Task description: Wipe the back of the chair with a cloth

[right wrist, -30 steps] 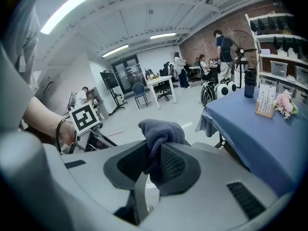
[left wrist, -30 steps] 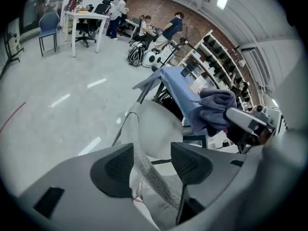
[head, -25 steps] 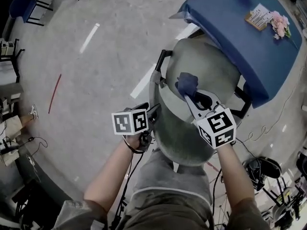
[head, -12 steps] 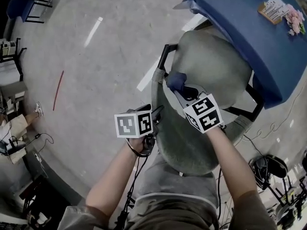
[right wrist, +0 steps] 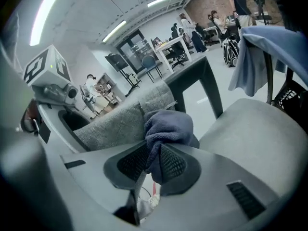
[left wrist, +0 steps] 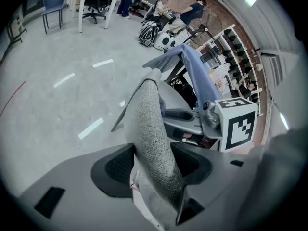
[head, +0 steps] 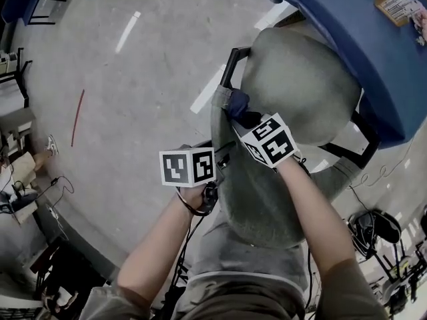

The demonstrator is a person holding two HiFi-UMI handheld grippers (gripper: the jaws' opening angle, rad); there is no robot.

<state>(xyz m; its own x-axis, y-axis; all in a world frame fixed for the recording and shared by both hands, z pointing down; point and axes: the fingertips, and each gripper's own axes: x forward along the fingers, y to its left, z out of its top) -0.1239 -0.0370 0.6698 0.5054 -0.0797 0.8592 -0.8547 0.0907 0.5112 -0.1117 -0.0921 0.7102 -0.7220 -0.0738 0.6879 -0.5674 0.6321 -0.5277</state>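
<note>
The grey fabric chair back stands right below me, with its seat beyond it. My left gripper is shut on the back's left edge; in the left gripper view the fabric edge runs up between the jaws of the left gripper. My right gripper is shut on a dark blue cloth pressed against the back's upper left corner. In the right gripper view the cloth bunches between the jaws of the right gripper, touching the chair back.
A table with a blue cover stands close behind the seat. The chair's black armrest frame juts out at the left. Cables and dark bags lie on the floor at lower right. Desks and clutter line the left edge.
My right gripper has slid the cloth leftward along the top of the chair back to its left corner. The left gripper keeps its hold on the edge.
</note>
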